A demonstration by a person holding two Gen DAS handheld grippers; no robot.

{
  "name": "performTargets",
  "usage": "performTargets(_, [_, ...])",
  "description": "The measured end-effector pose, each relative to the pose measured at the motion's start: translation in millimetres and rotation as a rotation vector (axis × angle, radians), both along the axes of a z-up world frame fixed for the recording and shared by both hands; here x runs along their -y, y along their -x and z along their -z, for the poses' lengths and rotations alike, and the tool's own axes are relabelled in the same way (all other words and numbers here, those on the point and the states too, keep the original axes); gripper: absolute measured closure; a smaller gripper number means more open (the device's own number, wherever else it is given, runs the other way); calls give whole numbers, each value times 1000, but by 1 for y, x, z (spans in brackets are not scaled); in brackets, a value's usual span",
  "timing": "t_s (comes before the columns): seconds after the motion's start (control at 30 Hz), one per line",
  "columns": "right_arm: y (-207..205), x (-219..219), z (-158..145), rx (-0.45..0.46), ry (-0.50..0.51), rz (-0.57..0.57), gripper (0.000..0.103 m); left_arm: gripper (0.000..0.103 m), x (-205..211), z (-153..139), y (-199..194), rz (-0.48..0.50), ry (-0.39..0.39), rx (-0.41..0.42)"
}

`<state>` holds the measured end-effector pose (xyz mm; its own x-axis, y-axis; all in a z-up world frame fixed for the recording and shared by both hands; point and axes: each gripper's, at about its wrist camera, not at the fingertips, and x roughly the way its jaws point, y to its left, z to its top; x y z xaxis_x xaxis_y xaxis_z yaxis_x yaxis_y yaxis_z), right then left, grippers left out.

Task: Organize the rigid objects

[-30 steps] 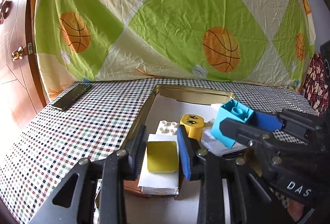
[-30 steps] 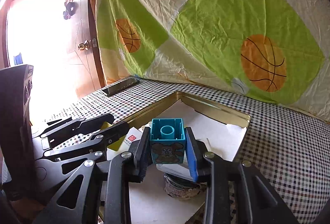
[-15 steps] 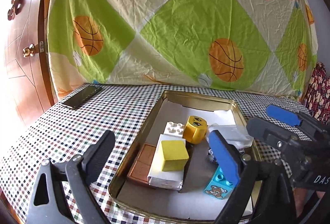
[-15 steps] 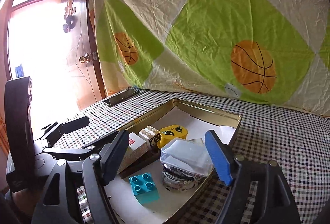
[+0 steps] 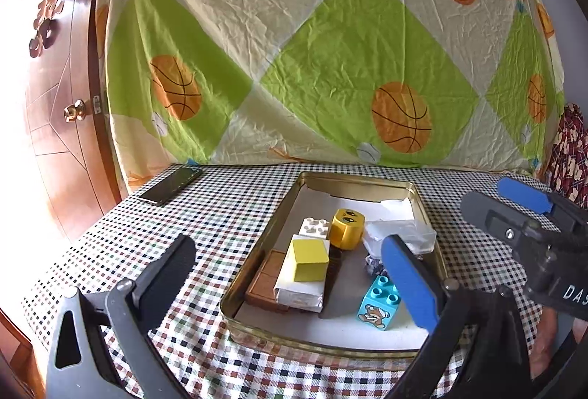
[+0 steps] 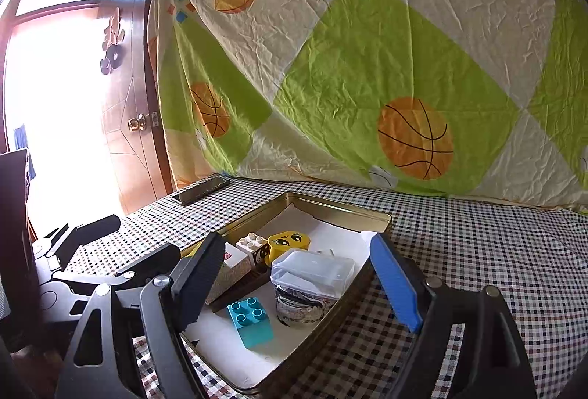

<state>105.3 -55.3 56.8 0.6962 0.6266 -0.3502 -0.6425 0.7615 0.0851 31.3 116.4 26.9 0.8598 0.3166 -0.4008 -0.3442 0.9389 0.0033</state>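
Behind everything, a big crinkly cloth [image 5: 330, 50] in green and cream with orange basketballs, hung beside a brown wooden door [image 5: 62, 127] with a gold knob. Below, a table with a small-checked tablecloth [image 5: 228, 215]. On the cloth, a shallow gold metal tray [image 5: 257, 263] lined with white paper. Far off near the door side, a flat black phone [image 5: 171, 185]. Down low in front, the left gripper [image 5: 290, 274], black and grey with one blue pad, jaws opening wide, nothing between them, back from the tray. Next to it, the right gripper [image 6: 301, 277], jaws also opening, holding nothing, over the tray's near corner. Inside the tray, a clear plastic box [image 6: 312, 268] on top of a round shiny jar [image 6: 301, 307]. Left of that, a flat white box [image 5: 299, 288] lying on a brown bar [image 5: 264, 283], with a yellow cube [image 5: 308, 259] on the white box. Behind those, a round yellow block with a face [image 5: 347, 228] and a white studded brick [image 5: 314, 226] side by side. At the front, a blue-green studded brick with a bear picture [image 5: 378, 303], alone on the white paper, touching nothing else.
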Motion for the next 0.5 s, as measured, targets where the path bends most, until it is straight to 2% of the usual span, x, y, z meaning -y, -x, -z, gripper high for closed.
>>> performTargets(0.5, [14, -11, -1, 15, 24, -37, 20, 0, -28, 1, 11, -62, 55, -17])
